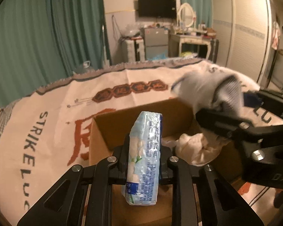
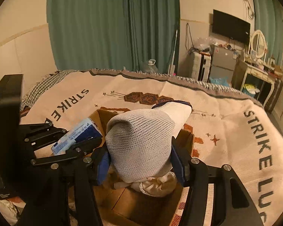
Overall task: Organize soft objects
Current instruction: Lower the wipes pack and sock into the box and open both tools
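My left gripper (image 1: 144,162) is shut on a blue-white tissue pack (image 1: 144,156), held upright over the open cardboard box (image 1: 111,128). The pack also shows in the right wrist view (image 2: 75,137), with the left gripper (image 2: 66,143) at the left. My right gripper (image 2: 141,162) is shut on a grey-white knit shoe (image 2: 141,141) above the same box (image 2: 141,207). In the left wrist view the shoe (image 1: 207,90) and the right gripper (image 1: 235,128) are blurred at the right. A cream cloth (image 1: 194,146) lies inside the box; it also shows in the right wrist view (image 2: 156,186).
The box stands on a bed covered with a cream "STRIKE LUCK" blanket (image 1: 47,113). Green curtains (image 1: 47,28), a small fridge (image 1: 155,41), a dressing table (image 1: 192,39) and a wardrobe (image 1: 245,28) stand beyond the bed.
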A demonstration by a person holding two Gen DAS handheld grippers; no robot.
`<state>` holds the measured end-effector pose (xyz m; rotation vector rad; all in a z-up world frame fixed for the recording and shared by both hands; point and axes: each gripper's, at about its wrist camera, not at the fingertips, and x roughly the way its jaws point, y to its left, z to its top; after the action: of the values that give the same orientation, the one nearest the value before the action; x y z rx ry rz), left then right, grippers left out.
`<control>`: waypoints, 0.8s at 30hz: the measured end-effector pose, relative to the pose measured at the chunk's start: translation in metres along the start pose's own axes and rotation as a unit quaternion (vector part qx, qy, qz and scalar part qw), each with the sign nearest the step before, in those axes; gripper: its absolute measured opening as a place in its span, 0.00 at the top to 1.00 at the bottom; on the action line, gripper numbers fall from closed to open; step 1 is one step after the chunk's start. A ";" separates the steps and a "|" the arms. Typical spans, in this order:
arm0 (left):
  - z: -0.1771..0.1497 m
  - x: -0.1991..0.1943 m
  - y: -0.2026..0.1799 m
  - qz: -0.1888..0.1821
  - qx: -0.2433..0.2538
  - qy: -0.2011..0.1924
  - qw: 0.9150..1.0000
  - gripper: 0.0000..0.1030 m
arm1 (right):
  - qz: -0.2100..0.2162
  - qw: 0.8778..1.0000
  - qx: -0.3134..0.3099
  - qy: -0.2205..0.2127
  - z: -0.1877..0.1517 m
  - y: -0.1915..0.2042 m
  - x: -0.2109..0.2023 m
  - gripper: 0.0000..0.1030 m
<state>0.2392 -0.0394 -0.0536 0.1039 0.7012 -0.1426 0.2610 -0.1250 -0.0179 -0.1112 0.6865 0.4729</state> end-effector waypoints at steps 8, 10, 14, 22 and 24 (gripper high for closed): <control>0.003 -0.026 0.003 0.036 0.005 -0.031 0.999 0.13 | -0.019 0.999 0.018 -0.018 0.004 -0.004 -0.028 0.17; 0.007 -0.045 0.007 0.033 -0.004 -0.042 0.999 0.13 | -0.032 0.999 0.016 -0.034 0.010 -0.002 -0.049 0.14; 0.014 -0.096 0.012 0.039 -0.006 -0.080 0.996 0.13 | -0.054 0.997 0.001 -0.062 0.020 0.007 -0.096 0.06; 0.002 -0.202 0.023 0.058 0.013 -0.157 0.986 0.10 | -0.084 0.991 -0.021 -0.098 0.023 0.038 -0.184 0.00; -0.006 -0.223 0.031 0.051 0.003 -0.165 0.985 0.10 | -0.086 0.991 -0.023 -0.101 0.019 0.045 -0.197 0.00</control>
<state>0.0725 0.0132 0.0876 0.1192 0.3638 -0.0607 0.1191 -0.1557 0.1237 -0.1616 0.4621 0.3284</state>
